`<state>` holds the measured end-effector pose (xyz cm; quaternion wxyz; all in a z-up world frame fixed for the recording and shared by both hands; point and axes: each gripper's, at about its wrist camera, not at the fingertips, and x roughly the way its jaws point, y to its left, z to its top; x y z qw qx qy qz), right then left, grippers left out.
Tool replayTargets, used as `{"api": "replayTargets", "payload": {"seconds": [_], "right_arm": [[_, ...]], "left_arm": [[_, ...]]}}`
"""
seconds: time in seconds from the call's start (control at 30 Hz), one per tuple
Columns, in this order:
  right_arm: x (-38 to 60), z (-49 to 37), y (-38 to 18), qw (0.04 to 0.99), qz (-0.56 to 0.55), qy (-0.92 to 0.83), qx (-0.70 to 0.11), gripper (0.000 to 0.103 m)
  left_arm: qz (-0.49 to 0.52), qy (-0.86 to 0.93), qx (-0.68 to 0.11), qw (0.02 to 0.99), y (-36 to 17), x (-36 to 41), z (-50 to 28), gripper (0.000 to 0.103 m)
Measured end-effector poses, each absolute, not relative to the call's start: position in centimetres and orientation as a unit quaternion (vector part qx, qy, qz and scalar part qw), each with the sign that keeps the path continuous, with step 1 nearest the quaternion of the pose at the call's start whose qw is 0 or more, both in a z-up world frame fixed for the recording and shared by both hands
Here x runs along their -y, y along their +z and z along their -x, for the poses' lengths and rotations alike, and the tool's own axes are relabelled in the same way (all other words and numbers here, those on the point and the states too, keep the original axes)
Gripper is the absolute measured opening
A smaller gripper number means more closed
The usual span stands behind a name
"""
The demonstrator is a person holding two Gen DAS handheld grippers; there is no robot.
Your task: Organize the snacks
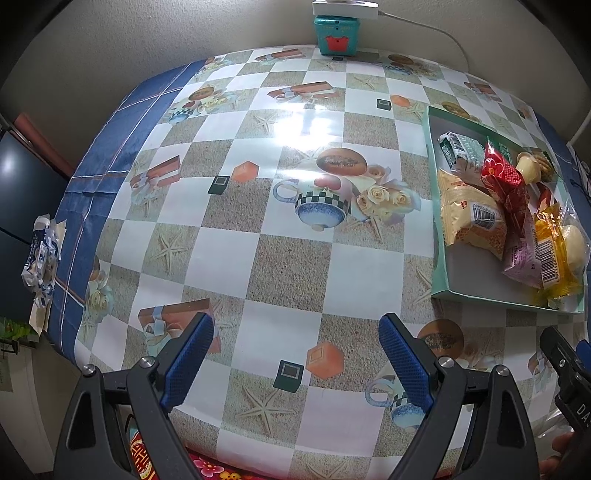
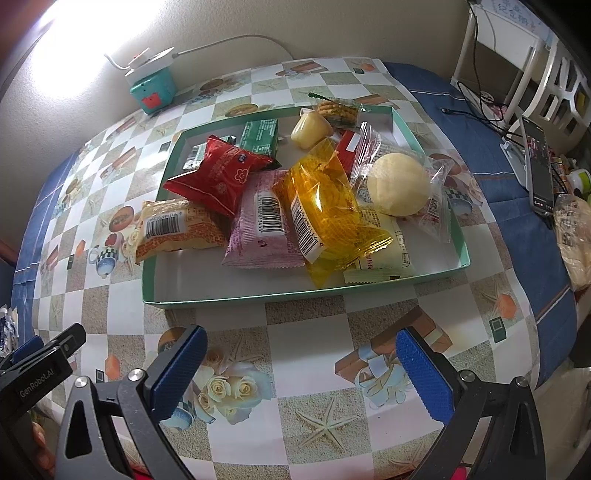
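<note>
Green cardboard is forming the shallow tray (image 2: 236, 297) that is holding the snacks, and its low walls are keeping the loose packets gathered in one heap rather than spreading over the checked tablecloth (image 1: 288, 266). Lying in it are a red packet (image 2: 218, 171), a pink packet (image 2: 264, 225), an amber wrapper (image 2: 328, 206), a round pale bun (image 2: 399, 184) in clear film at the right wall, a cream packet (image 2: 173, 229) overhanging the left rim, and a green packet (image 2: 258, 136) at the far side. Both tools are idling: the left gripper (image 1: 295, 360) is hovering over bare cloth with its jaws standing wide and gripping nothing, and the right gripper (image 2: 301, 369) is hanging just near of the tray, likewise wide and empty. No snack is lying outside the tray on the patterned cloth, so the sorting is judged largely done. Standing clear at the far edge is a teal box (image 1: 334, 35) under a white power strip (image 1: 345, 8); a phone (image 2: 539, 166) is propped at the right, and a crumpled blue-and-white wrapper (image 1: 40, 254) is lying at the left edge. Nothing is obstructing the approach to the tray.
</note>
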<state>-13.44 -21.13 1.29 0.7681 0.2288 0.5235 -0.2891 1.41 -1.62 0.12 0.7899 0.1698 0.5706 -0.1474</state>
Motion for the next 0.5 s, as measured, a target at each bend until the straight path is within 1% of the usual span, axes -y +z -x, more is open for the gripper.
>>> {"api": "replayTargets", "payload": {"seconds": [0.5], "right_arm": [[21.07,13.45,1.24,0.767,-0.229,-0.289,-0.525,0.103]], "left_arm": [[-0.171,-0.148,-0.572,0.789,0.09,1.5,-1.41,0.091]]}}
